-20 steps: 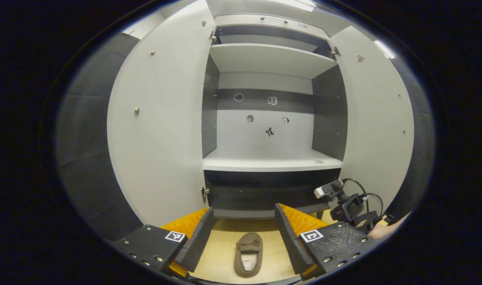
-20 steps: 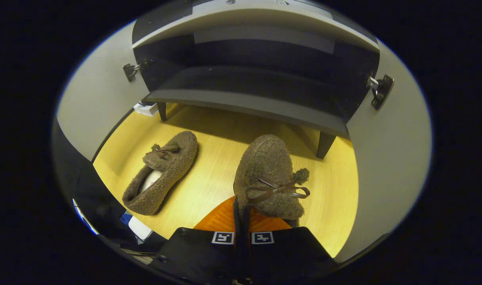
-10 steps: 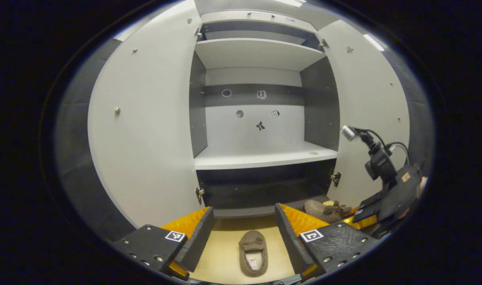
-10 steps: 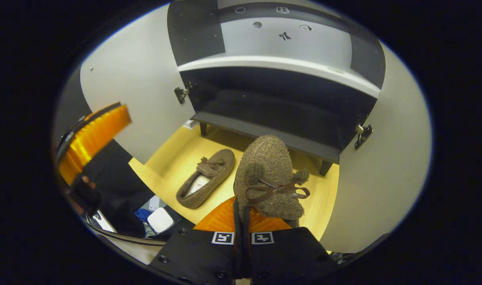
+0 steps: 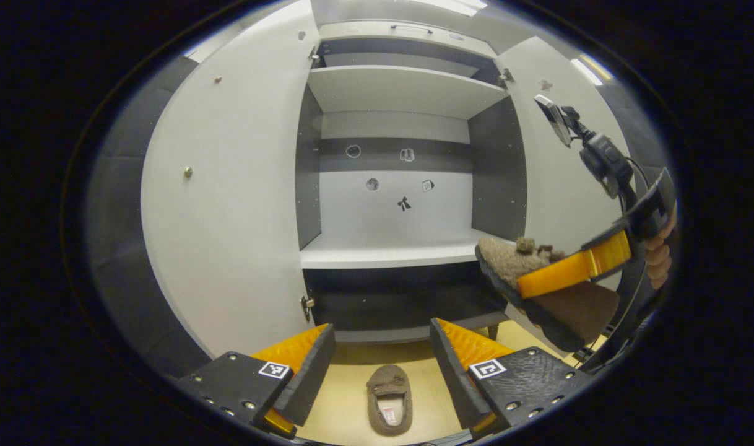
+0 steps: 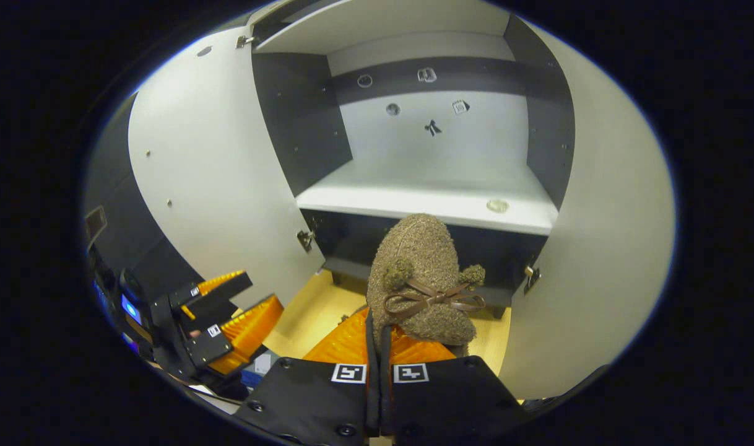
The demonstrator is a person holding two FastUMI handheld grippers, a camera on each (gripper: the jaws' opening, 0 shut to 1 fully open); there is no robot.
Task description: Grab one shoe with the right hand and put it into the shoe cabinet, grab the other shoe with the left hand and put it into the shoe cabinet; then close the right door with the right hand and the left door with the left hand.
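A brown fuzzy shoe [image 6: 421,272] with a bow is pinched at its heel rim by my right gripper [image 6: 377,337], which is shut on it. It hangs in front of the open shoe cabinet, just below the white middle shelf [image 6: 426,201]. In the left gripper view the same shoe [image 5: 507,263] is raised at the right in the right gripper [image 5: 528,286], toe towards the shelf [image 5: 383,254]. The other shoe [image 5: 389,399] lies on the floor, toe towards the cabinet. My left gripper [image 5: 382,365] hovers open above it, holding nothing. In the right gripper view the left gripper [image 6: 238,306] is low at the left.
Both cabinet doors stand wide open, the left door [image 5: 228,204] and the right door [image 5: 556,186]. A higher shelf [image 5: 402,87] and a dark bottom compartment [image 5: 402,297] are bare. The floor [image 5: 346,402] is light wood. A hand [image 5: 658,254] holds the right gripper.
My right gripper has lifted its shoe from the floor up to the level of the middle shelf. The left gripper has barely moved, and the second shoe still lies beneath it.
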